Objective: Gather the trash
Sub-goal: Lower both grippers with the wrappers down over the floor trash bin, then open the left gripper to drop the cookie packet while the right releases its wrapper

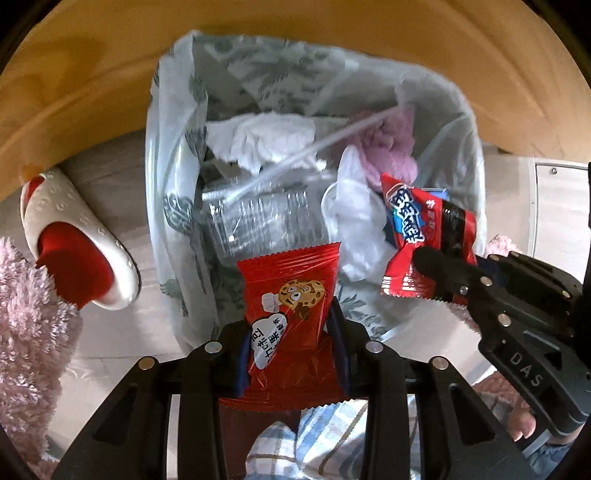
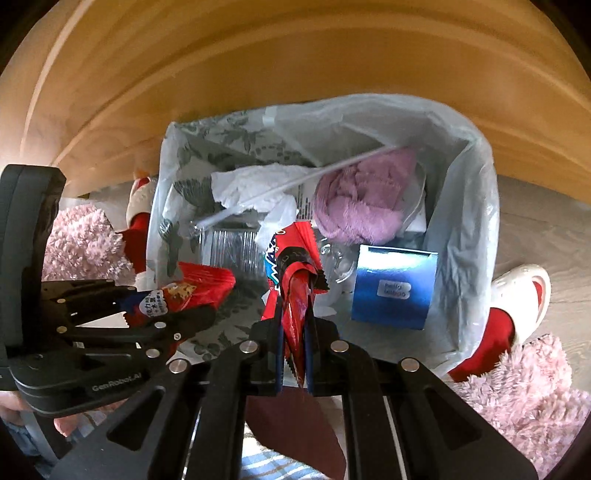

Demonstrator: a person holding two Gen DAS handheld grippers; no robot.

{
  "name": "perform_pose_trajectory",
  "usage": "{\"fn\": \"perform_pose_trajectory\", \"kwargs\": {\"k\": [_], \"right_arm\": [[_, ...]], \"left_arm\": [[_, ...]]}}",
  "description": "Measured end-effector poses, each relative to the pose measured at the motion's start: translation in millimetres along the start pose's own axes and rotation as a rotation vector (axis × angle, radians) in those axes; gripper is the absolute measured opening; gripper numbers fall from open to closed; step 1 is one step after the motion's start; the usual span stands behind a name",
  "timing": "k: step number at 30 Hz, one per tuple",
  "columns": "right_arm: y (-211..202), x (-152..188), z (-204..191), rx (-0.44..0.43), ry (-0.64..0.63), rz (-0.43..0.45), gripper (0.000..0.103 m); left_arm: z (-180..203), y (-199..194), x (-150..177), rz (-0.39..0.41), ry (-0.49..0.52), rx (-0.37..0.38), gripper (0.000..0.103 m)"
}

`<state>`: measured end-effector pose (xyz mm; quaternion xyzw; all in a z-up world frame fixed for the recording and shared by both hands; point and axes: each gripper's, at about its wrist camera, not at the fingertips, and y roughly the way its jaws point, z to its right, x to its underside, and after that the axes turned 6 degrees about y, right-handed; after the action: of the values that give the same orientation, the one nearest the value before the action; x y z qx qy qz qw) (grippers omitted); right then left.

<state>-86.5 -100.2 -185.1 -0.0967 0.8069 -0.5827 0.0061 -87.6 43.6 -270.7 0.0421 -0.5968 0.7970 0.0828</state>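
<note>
Left hand-held gripper (image 1: 291,325) clamps cookie wrapper (image 1: 291,295) above bin bag (image 1: 166,206).

White slipper (image 1: 79,236) over red sock (image 1: 74,267), fluffy pink rug (image 1: 26,332), wooden furniture (image 1: 295,18) behind.

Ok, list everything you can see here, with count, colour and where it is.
bin bag: one, pale grey with leaf print, lining the bin, open
tissue: one, white, inside the bag
fluffy cloth: one, pink, inside the bag
blue box: one, inside the bag
clear tray: one, inside the bag
cookie wrapper: one, red, in left gripper
snack wrapper: one, red, in right gripper
slippers: two, white, beside the bin
</note>
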Motion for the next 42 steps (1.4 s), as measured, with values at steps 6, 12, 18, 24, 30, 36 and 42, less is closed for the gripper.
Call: {"fn": "perform_pose_trajectory", "kwargs": {"k": [6, 12, 18, 24, 30, 36, 42], "right_arm": [[6, -4, 0, -0.013, 0.009, -0.022, 0.009], [12, -7, 6, -0.006, 0.036, -0.029, 0.009], [15, -10, 12, -0.002, 0.050, -0.042, 0.009], [19, -12, 14, 0.000, 0.050, -0.052, 0.009], [18, -12, 16, 0.004, 0.051, -0.060, 0.009], [20, -10, 19, 0.008, 0.063, -0.055, 0.009], [24, -8, 20, 0.009, 0.064, -0.066, 0.009]], "left_arm": [[1, 19, -6, -0.057, 0.027, -0.023, 0.033], [3, 38, -8, -0.128, 0.061, -0.018, 0.033], [-8, 55, -18, -0.177, 0.023, -0.015, 0.033], [-10, 65, -25, -0.206, 0.011, -0.005, 0.035], [-3, 65, -32, -0.199, 0.007, -0.006, 0.041], [11, 47, -39, -0.151, 0.047, -0.049, 0.061], [12, 28, -47, -0.099, 0.036, -0.068, 0.063]]}}
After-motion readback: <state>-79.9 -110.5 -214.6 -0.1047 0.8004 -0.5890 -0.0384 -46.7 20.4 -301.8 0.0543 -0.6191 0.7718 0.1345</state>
